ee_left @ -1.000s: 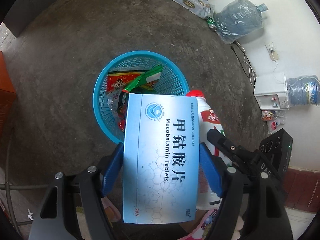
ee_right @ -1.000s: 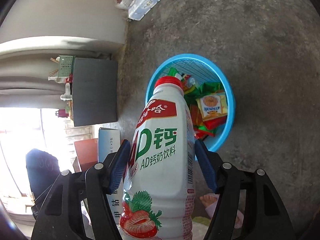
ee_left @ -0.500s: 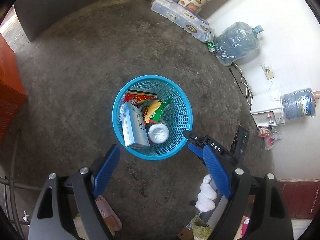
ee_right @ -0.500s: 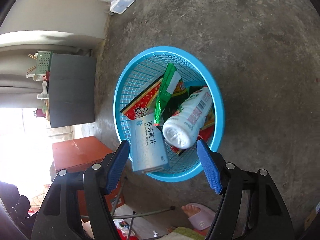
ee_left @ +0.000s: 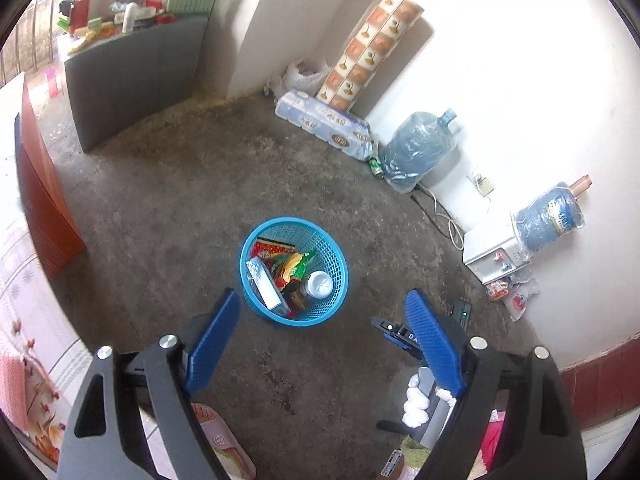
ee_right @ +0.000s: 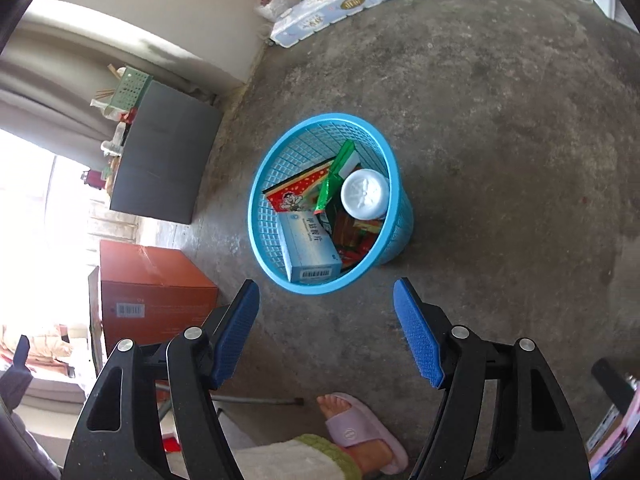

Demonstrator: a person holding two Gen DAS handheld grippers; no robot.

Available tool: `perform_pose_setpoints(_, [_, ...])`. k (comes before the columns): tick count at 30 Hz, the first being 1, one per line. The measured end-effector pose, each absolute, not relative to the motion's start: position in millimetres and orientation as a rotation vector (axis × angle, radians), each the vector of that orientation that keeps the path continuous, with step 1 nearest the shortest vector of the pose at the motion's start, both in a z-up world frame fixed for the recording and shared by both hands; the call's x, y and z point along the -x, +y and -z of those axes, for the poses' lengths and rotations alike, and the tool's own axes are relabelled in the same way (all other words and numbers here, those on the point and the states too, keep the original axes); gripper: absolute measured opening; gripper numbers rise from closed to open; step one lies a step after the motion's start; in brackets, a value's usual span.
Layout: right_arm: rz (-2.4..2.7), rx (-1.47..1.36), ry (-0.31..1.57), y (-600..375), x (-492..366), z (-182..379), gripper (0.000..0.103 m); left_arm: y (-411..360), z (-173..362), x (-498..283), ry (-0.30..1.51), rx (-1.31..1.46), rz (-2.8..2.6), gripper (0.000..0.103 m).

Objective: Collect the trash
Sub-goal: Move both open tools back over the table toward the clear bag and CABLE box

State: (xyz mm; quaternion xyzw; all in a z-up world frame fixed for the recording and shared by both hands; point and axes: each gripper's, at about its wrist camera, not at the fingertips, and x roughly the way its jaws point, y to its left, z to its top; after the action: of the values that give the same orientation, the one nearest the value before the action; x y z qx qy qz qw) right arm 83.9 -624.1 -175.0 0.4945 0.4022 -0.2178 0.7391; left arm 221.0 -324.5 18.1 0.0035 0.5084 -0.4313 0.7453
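Trash sits in the blue basket (ee_right: pixel 280 240) on the concrete floor (ee_right: pixel 500 160): a pale blue medicine box (ee_right: pixel 310 250) leaning at about 7 o'clock inside the rim, a white drink bottle (ee_right: pixel 365 194) standing bottom-up at about 2 o'clock, and red and green snack wrappers (ee_right: pixel 316 188) packed between them. Both tools hang above it, tilted down toward it. The left gripper (ee_left: pixel 320 344) has just been spreading its blue pads and stands wide with nothing between them; the right gripper (ee_right: pixel 326 330) is likewise parted and holds nothing. From the left view the basket (ee_left: pixel 340 280) lies at 12 o'clock beyond the fingers, clear of them.

My reading is that a drop-off step is finished, and the hands are free for another pick. Near the wall at 1 o'clock from the basket, a green can (ee_left: pixel 375 165) lies beside the wrapped water jug (ee_left: pixel 418 148), and crumpled packets (ee_left: pixel 512 292) sit by the white dispenser (ee_left: pixel 492 254) at 3 o'clock. Whether those count as trash I can't say. Reaching either calls for stepping away from the basket and lowering an open gripper.
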Motion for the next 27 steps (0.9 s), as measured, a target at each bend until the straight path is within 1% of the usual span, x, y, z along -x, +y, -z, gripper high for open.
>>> perform_pose_setpoints(9, [0.432,-0.892,0.821,-577.1,-65.0,108.6,0.068,-186.8,-56.2,-175.0,0.896,0.027,0.871,0.083])
perform_pose_setpoints(15, [0.365,-0.809,0.841,-557.0,-88.8,93.8,0.068,-89.6,-67.3,-157.7,0.806,0.071,0.737,0.084])
perform_pose_setpoints(18, [0.351,-0.8,0.887,-550.2,-110.3,98.2,0.067,-40.0,-70.4,-150.8,0.766,0.11,0.648,0.087])
perform_pose_setpoints(20, [0.345,-0.788,0.907,-543.9,-123.7,97.7,0.064,-4.1,-69.7,-146.2,0.739,0.14,0.578,0.088])
perform_pose_setpoints(21, [0.335,-0.773,0.913,-539.6,-131.1,95.5,0.063,13.7,-68.5,-143.8,0.725,0.156,0.542,0.089])
perform_pose_setpoints(27, [0.276,-0.588,0.908,-486.5,-166.1,62.0,0.064,103.4,-52.3,-122.9,0.683,0.261,0.345,0.095])
